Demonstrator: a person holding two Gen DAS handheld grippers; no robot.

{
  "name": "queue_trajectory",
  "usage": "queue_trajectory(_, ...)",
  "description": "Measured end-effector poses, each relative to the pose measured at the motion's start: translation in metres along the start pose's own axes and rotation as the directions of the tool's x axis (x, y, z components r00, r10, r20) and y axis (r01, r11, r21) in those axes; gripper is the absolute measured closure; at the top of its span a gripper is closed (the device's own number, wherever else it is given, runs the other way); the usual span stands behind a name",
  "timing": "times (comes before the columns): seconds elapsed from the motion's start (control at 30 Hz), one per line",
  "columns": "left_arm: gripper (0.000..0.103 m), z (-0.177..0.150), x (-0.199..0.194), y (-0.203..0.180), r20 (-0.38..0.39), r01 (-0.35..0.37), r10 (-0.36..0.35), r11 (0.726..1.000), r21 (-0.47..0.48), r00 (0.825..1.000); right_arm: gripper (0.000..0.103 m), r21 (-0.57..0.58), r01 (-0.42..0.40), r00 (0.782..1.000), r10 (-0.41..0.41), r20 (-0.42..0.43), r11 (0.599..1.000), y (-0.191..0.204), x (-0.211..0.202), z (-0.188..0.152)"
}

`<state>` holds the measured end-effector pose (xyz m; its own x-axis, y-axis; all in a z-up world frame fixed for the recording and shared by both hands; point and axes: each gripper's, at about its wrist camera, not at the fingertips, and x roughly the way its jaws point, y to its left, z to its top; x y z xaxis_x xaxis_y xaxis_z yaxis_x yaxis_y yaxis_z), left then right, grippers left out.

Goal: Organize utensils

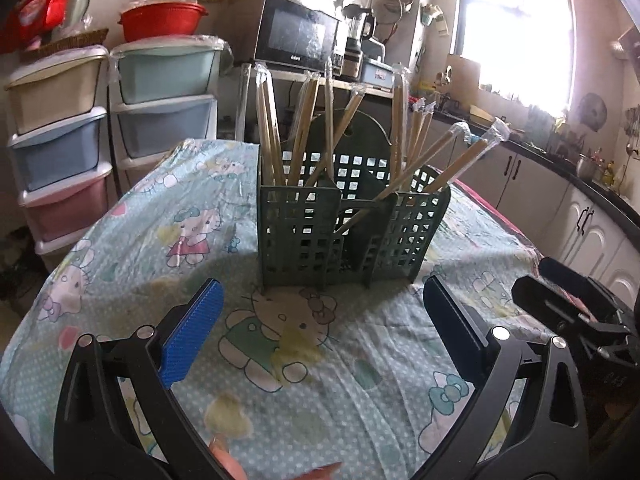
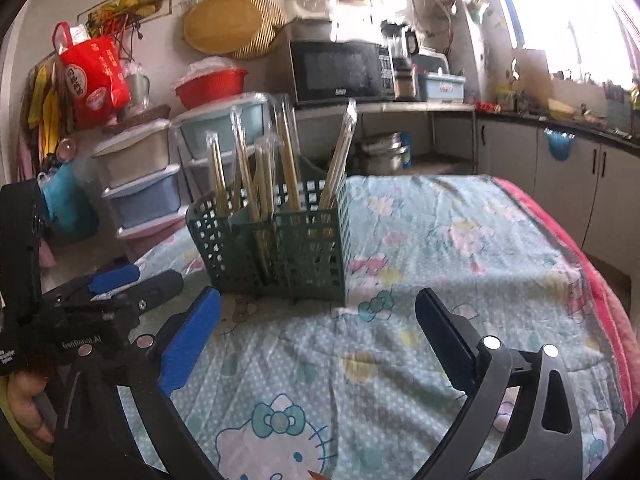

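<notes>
A green lattice holder [image 1: 352, 224] stands upright on a table under a cartoon-cat tablecloth [image 1: 280, 360], at about 12 o'clock from both grippers. It is packed with wrapped chopsticks [image 1: 268, 124] — most stand nearly upright in the left and back compartments, while two on the right side lean out toward 2 o'clock.

The left gripper [image 1: 320, 328] hangs above the cloth at 6 o'clock of the holder, its fingers wide apart with nothing between them. The right gripper [image 2: 320, 332] does the same from its own side — fingers spread wide, only cloth between them, well short of the holder. Each gripper shows at the edge of the other's view.

Behind the table, at 10 o'clock, stand stacked plastic drawers [image 1: 56, 136]; a microwave [image 1: 296, 36] sits at 12 o'clock.
</notes>
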<state>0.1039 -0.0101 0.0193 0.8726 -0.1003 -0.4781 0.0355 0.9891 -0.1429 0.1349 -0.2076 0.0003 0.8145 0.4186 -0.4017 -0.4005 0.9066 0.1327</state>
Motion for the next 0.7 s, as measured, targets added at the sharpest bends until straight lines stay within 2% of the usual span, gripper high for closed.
queue_trajectory(0.27,0.011,-0.006,-0.009,0.004,0.067,0.005,-0.005,1.0,-0.005,0.998,0.007,-0.058,0.083,0.99,-0.076,0.117,0.995,0.005,-0.013,-0.012)
queue_trajectory(0.4,0.011,-0.009,-0.011,0.003,0.088,-0.007,0.007,1.0,0.0,0.996,0.007,-0.057,0.092,0.987,-0.084,0.14,0.994,0.005,-0.015,-0.015)
queue_trajectory(0.7,0.011,-0.013,-0.012,0.004,0.098,0.03,-0.029,1.0,-0.005,0.995,0.007,-0.025,0.106,0.983,-0.101,0.152,0.994,0.0,-0.017,-0.016)
